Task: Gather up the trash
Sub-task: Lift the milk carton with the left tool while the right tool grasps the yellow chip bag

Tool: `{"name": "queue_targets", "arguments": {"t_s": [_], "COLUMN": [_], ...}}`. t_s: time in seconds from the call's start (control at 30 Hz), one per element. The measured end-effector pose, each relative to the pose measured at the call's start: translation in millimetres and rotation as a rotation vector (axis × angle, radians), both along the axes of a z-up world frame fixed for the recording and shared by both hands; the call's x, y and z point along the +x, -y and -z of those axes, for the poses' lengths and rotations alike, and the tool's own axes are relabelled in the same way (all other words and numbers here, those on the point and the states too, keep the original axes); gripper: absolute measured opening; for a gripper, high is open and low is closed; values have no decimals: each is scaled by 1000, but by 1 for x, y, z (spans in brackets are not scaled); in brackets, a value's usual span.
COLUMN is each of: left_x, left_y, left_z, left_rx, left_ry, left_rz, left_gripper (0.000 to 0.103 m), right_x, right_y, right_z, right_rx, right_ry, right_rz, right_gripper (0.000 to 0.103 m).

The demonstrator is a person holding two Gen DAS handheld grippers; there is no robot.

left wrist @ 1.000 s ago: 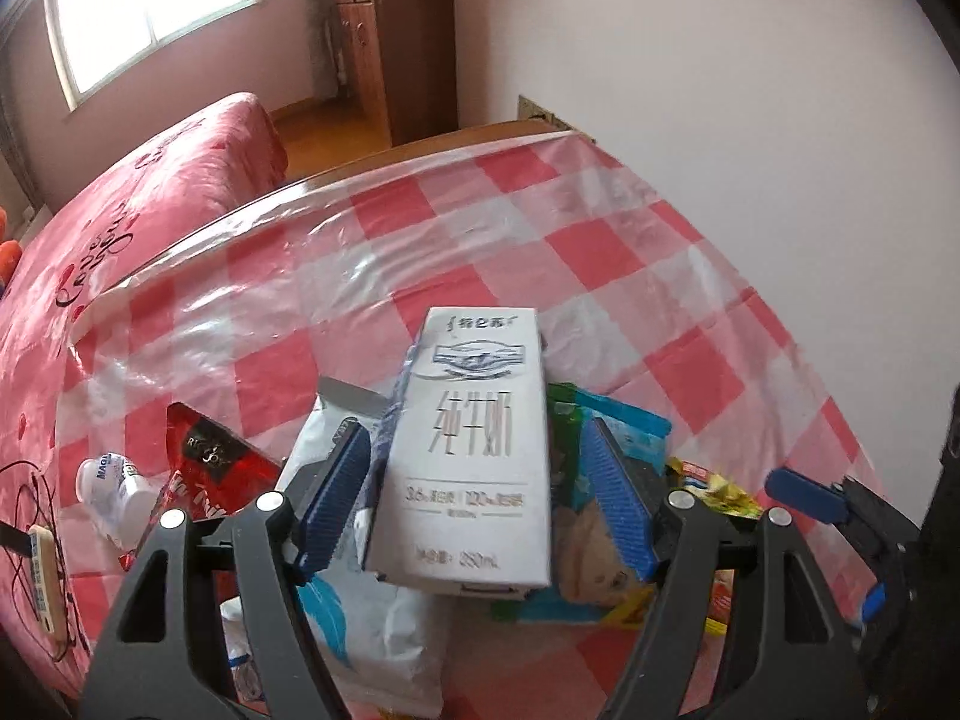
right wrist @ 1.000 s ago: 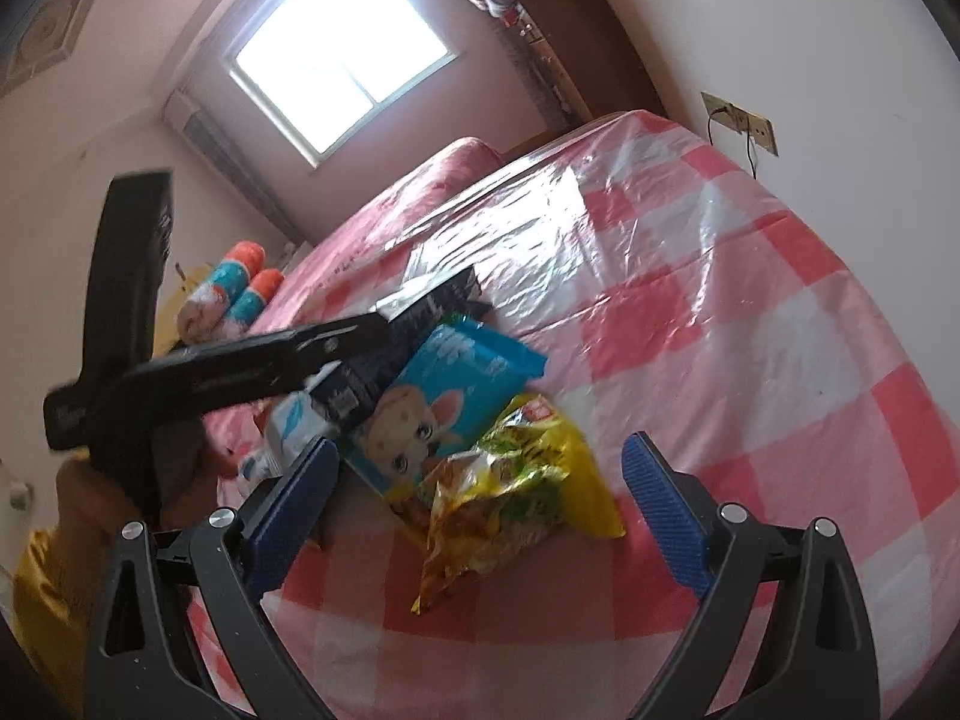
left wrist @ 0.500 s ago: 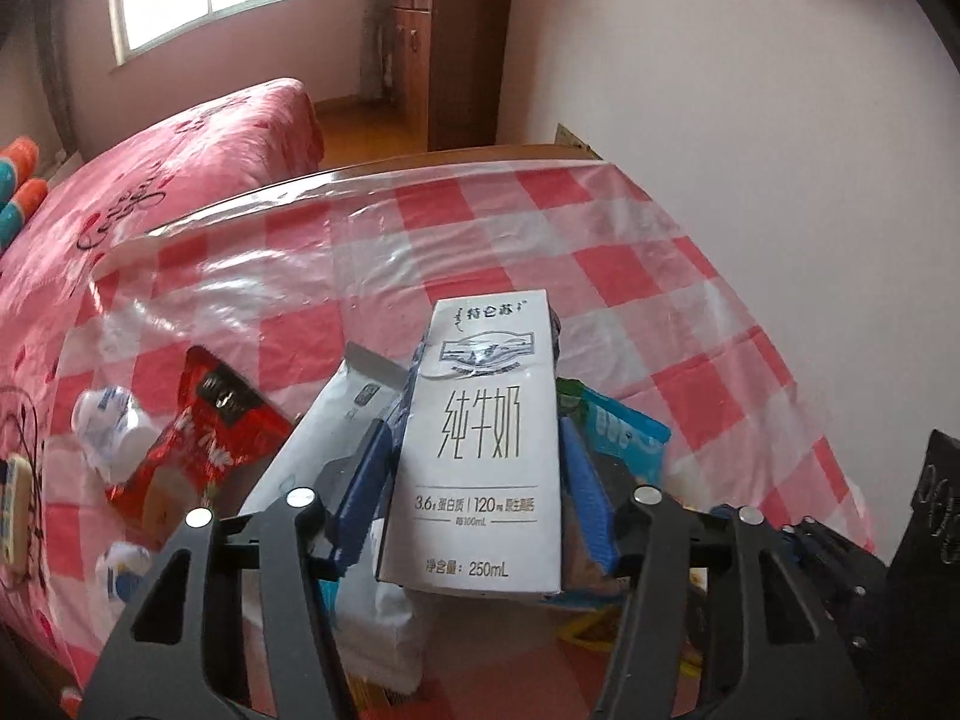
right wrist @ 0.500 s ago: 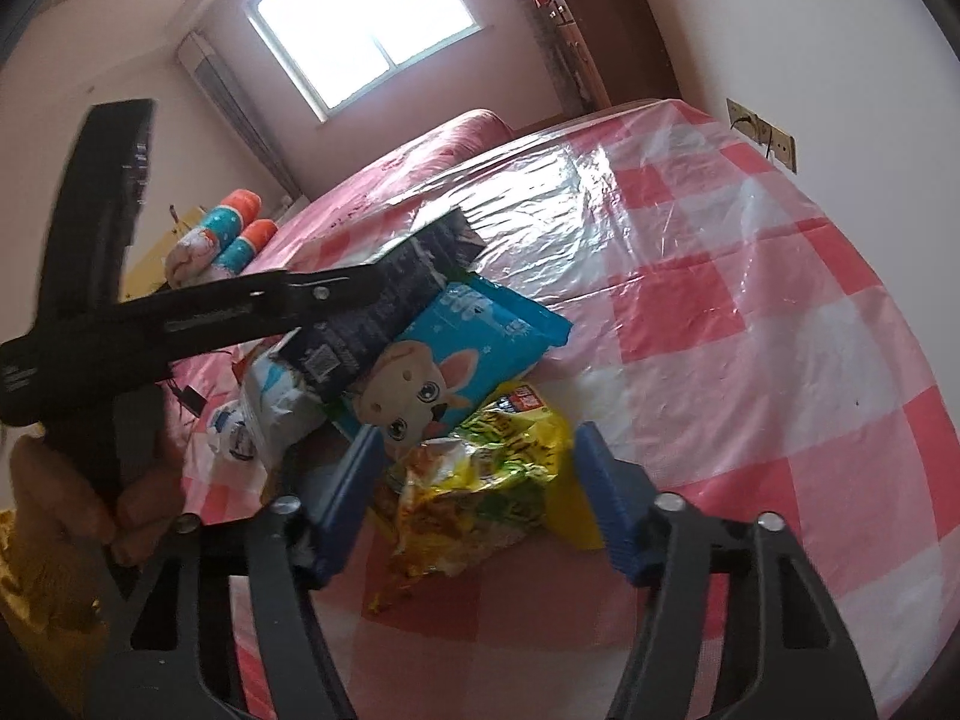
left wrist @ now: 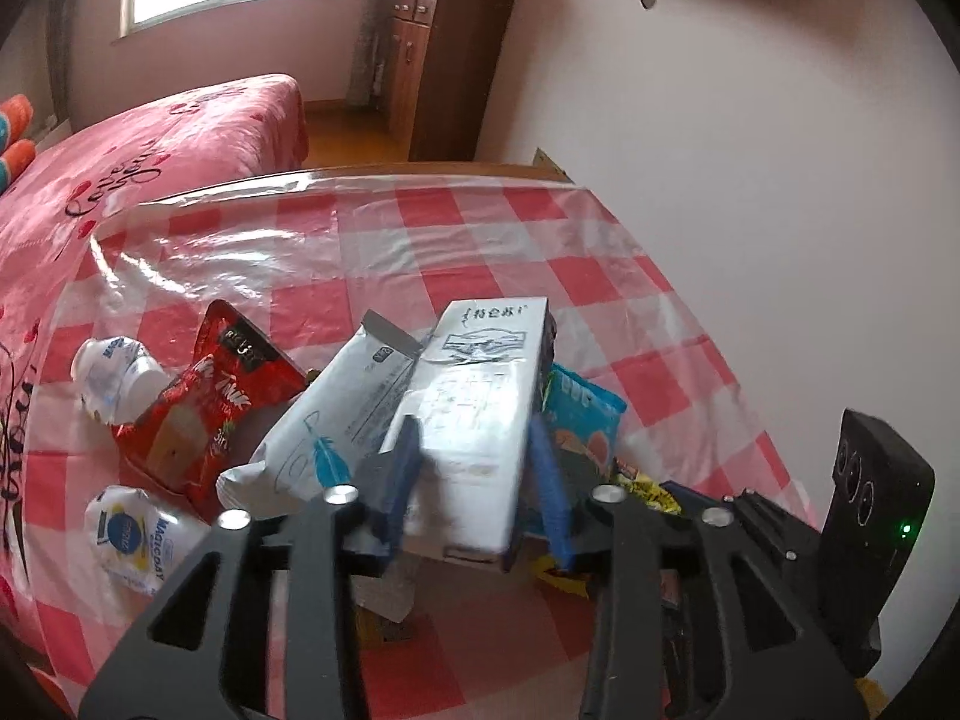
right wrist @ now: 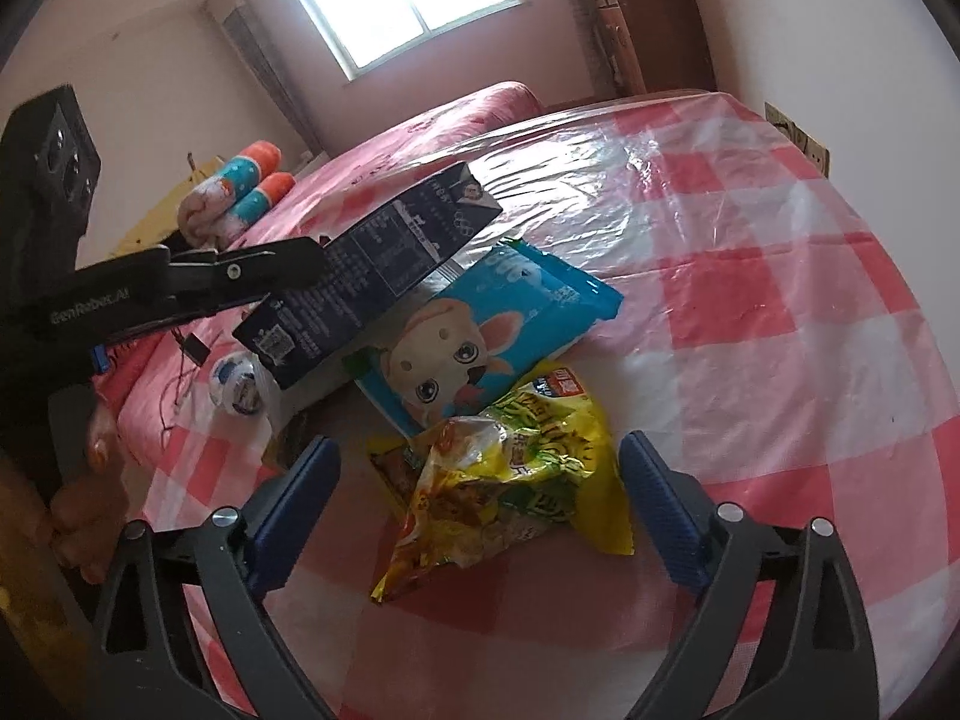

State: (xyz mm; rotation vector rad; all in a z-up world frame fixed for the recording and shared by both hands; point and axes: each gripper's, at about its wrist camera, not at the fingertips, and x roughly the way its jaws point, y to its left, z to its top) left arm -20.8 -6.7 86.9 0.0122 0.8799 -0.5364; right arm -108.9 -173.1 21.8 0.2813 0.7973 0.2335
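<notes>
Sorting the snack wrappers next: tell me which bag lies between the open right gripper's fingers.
The yellow crumpled bag; the blue cartoon bag lies beyond it, the red bag further left.

Glossy plastic sheet (right wrist: 750,228) covers table; crinkly foil snack bag (right wrist: 510,474).

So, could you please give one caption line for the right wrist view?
Open right gripper poised over a yellow snack bag while the left gripper clamps a milk carton.

Bare checked tablecloth (right wrist: 780,312) right of yellow packet (right wrist: 510,480); wrappers crowding the left.
</notes>
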Motion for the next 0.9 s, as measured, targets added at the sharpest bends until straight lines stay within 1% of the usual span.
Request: {"name": "queue_targets", "arguments": {"t_s": [0.03, 0.1, 0.23, 0.33, 0.4, 0.43, 0.5, 0.57, 0.73, 0.9], "left_x": [2, 7, 18, 23, 25, 25, 23, 19, 10, -3], "left_y": [2, 6, 15, 18, 19, 18, 16, 14, 3, -17], "left_z": [1, 4, 12, 19, 23, 24, 24, 24, 19, 13], "left_rx": [11, 38, 83, 80, 78, 71, 57, 48, 16, -29], "left_ry": [-1, 4, -6, -21, -30, -29, -27, -21, -11, 0], "left_rz": [17, 37, 75, 82, 74, 66, 52, 37, 6, -19], "left_gripper": [59, 64, 65, 65, 64, 64, 63, 63, 63, 62], "right_x": [0, 0, 1, 2, 2, 1, 0, -2, -6, -11], "right_y": [-2, -7, -11, -14, -15, -16, -14, -11, -7, -13], "right_z": [0, 0, 1, 1, 1, 2, 2, 2, 1, -3], "right_rx": [-14, -46, -88, -110, -145, -170, -167, -159, -153, -174], "right_ry": [-1, -6, -12, -15, -14, -12, -9, -2, 12, 33], "right_rz": [-7, -18, -32, -36, -21, -11, -10, -10, -14, -10], "right_gripper": [95, 96, 96, 95, 88, 79, 75, 69, 60, 56]}}
